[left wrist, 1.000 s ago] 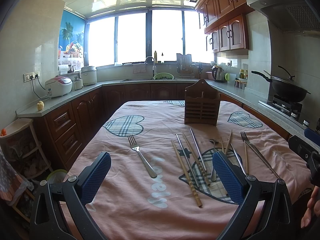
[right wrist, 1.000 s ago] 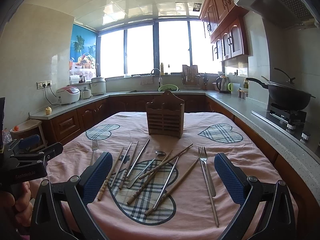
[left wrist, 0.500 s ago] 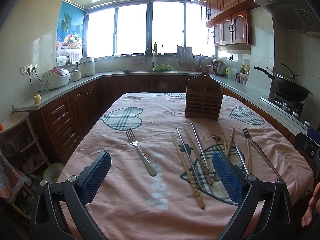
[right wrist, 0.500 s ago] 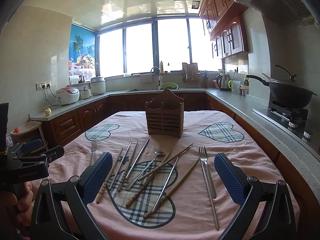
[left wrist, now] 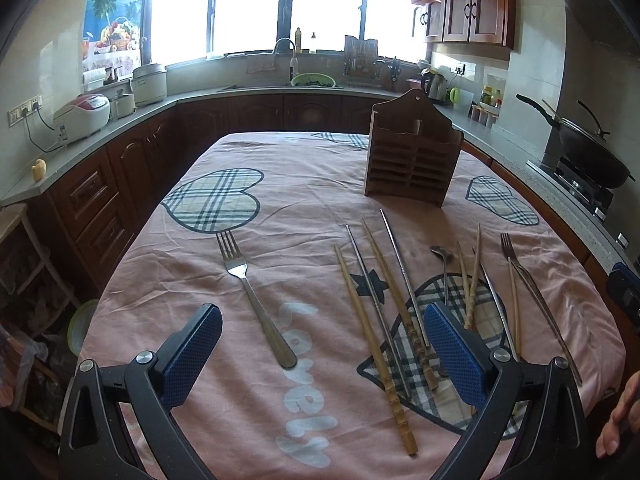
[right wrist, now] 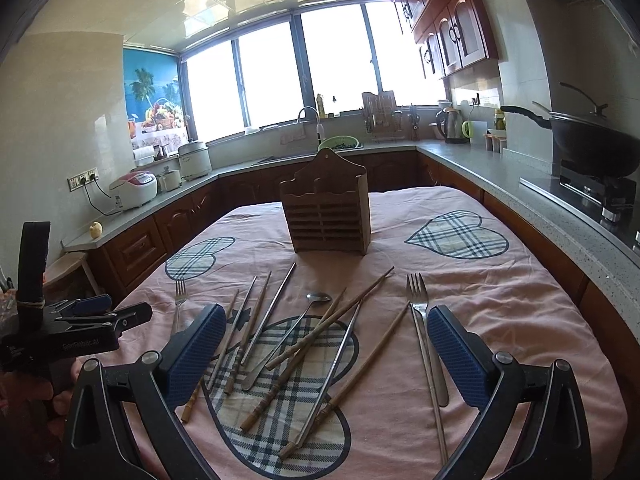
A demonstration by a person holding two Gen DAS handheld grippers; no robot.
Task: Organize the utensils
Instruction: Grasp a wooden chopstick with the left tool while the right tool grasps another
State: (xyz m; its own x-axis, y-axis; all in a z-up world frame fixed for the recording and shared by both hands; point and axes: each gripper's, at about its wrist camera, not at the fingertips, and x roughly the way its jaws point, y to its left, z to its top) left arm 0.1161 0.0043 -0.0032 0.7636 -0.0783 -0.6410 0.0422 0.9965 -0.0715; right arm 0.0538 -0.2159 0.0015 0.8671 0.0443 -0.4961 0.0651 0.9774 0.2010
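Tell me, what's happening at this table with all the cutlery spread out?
A person holds a hand-held gripper in each hand over a kitchen table, about to sort utensils. The left hand-held gripper and the right hand-held gripper are both open and hold nothing. Chopsticks, a spoon and two forks lie loose on the pink tablecloth. The wooden utensil holder stands farther back, with nothing seen sticking out of it.

Left view: right pad (left wrist: 456, 356) hides chopstick (left wrist: 400, 292) ends; right hand (left wrist: 620, 416) cut off at edge. Holder (right wrist: 326, 216) interior not visible.
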